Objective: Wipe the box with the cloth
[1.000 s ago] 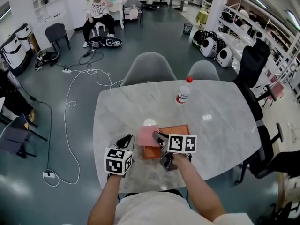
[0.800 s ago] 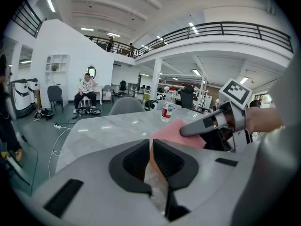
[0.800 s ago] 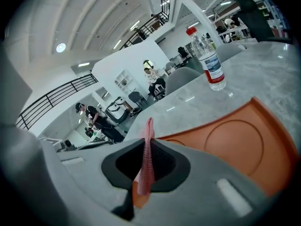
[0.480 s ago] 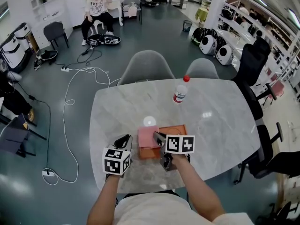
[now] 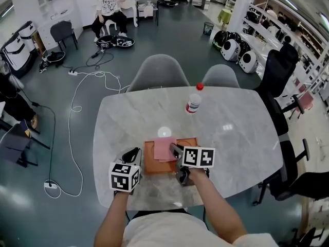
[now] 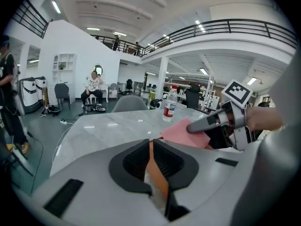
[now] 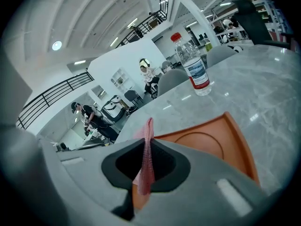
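- Head view showed the flat orange box [image 5: 152, 163] lying near the front edge of the grey marble desk [image 5: 236, 133], with the pink cloth [image 5: 163, 148] on top.
- The left gripper [image 6: 151, 160] had its jaws clamped on the box's edge.
- The right gripper [image 7: 146, 163] had its jaws pinched tight on the cloth.

Orange box [image 5: 152, 163]: shallow, open side up, a round recess pressed into its floor. Lies flat near the front edge of the table [image 5: 231, 133]. Left rim nipped tight in the left gripper [image 5: 134, 154]. Pink cloth [image 5: 164, 148]: thin, spread over the box's middle and reaching the far rim. One end clamped in the right gripper [image 5: 175, 150]. Touching the box or just above it, hard to call.
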Motion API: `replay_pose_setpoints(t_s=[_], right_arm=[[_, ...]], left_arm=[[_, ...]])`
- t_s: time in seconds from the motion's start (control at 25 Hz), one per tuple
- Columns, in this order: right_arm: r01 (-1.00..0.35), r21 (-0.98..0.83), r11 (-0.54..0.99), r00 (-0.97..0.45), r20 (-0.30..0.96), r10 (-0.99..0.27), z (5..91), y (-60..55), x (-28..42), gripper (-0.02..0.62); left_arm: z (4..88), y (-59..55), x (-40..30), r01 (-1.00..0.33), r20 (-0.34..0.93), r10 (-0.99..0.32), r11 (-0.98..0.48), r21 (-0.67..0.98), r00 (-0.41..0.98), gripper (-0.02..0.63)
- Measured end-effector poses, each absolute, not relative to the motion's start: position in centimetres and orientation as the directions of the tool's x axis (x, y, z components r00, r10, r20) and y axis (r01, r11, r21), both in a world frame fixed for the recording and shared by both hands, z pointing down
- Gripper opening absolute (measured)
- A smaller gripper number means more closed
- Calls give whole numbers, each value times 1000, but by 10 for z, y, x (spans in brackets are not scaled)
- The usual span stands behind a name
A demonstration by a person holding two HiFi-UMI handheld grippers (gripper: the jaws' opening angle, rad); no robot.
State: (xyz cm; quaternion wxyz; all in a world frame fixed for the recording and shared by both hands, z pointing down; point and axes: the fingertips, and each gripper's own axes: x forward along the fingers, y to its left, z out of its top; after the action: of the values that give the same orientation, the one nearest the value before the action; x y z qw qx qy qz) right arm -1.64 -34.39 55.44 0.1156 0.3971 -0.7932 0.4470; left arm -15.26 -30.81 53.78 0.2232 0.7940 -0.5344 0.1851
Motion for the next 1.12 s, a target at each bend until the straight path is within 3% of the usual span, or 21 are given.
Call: replay_pose_setpoints(t_s=[1.12], right_arm=[[-762,-603,235,-616,564,-549,550,-358,99,18]], left_arm=[[532,-297,-89,-957,525,-801,-254,136,288,29]])
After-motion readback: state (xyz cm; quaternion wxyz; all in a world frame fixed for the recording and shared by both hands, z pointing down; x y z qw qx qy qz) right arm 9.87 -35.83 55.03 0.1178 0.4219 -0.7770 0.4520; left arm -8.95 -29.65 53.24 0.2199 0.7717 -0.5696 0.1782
